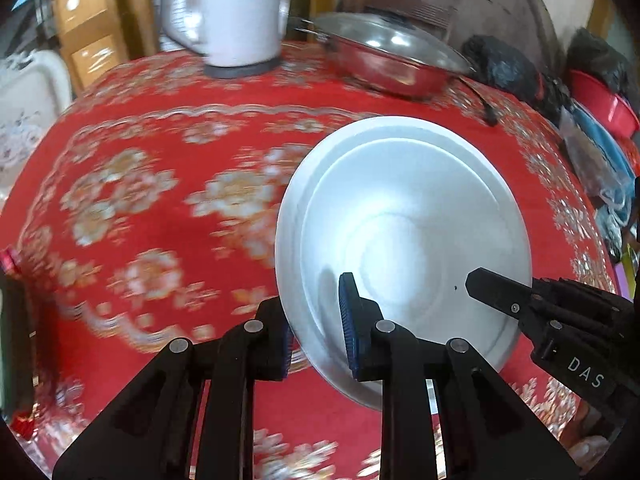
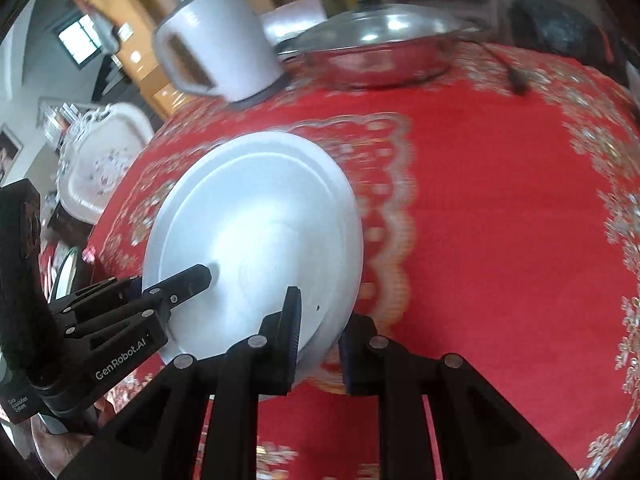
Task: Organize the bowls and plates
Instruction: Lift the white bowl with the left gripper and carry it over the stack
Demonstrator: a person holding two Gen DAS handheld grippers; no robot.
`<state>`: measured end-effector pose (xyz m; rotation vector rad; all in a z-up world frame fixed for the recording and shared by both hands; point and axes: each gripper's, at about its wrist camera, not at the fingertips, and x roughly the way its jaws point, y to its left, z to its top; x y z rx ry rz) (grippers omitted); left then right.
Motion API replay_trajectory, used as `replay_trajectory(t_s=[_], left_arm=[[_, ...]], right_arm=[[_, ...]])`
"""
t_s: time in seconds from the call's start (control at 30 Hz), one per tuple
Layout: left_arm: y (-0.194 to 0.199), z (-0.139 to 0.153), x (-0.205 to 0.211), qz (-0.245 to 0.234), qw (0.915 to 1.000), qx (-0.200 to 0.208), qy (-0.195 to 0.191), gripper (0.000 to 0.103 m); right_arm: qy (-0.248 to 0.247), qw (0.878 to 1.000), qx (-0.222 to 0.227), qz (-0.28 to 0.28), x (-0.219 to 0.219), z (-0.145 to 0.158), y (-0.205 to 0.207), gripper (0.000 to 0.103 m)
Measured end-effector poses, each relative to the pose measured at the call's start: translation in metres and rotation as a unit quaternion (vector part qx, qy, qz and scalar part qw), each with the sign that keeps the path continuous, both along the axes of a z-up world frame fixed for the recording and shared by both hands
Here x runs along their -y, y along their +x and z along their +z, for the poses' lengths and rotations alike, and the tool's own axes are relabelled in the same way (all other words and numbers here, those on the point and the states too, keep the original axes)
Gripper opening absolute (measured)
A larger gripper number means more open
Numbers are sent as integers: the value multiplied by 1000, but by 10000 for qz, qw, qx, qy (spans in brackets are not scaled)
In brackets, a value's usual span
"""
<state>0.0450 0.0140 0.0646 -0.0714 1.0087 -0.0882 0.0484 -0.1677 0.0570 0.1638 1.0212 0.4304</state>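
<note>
Left wrist view showed the left gripper [image 1: 318, 332] clamped on the near-left rim of the white plate [image 1: 404, 216] and the right gripper [image 2: 318, 340] clamped on its opposite rim, plate tilted above the red table [image 1: 160, 200], kettle [image 1: 236, 12] and pan [image 1: 384, 60] at the far edge.

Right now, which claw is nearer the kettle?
Left. The left claw holds the white plate on the side toward the kettle; the right claw holds the opposite rim, farther away.
</note>
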Motion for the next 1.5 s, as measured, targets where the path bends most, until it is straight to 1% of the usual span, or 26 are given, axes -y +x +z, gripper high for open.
replay_trajectory(t_s=[0.13, 0.33, 0.47, 0.73, 0.97, 1.3, 1.5], left_arm=[[-17, 10, -42, 300, 9995, 109, -47, 20], [-38, 24, -94, 719, 9970, 286, -23, 20], [-54, 31, -127, 1009, 9942, 364, -59, 20], [-83, 41, -185, 1555, 9865, 497, -86, 20], [-99, 42, -217, 1828, 9815, 548, -127, 20], [-114, 43, -253, 2130, 9752, 593, -102, 20], [-123, 42, -272, 2263, 9719, 622, -151, 20]], right_arm=[[-70, 9995, 69, 300, -37, 7, -1, 17], [-101, 9970, 122, 756, -94, 13, -5, 18], [-144, 9939, 223, 1067, -133, 21, -9, 18], [-181, 9866, 401, 1573, -195, 34, -16, 19], [-266, 9807, 485, 1876, -237, 38, -23, 19], [-356, 9748, 526, 2139, -280, 39, -31, 19], [-400, 9712, 564, 2279, -301, 41, -34, 19]])
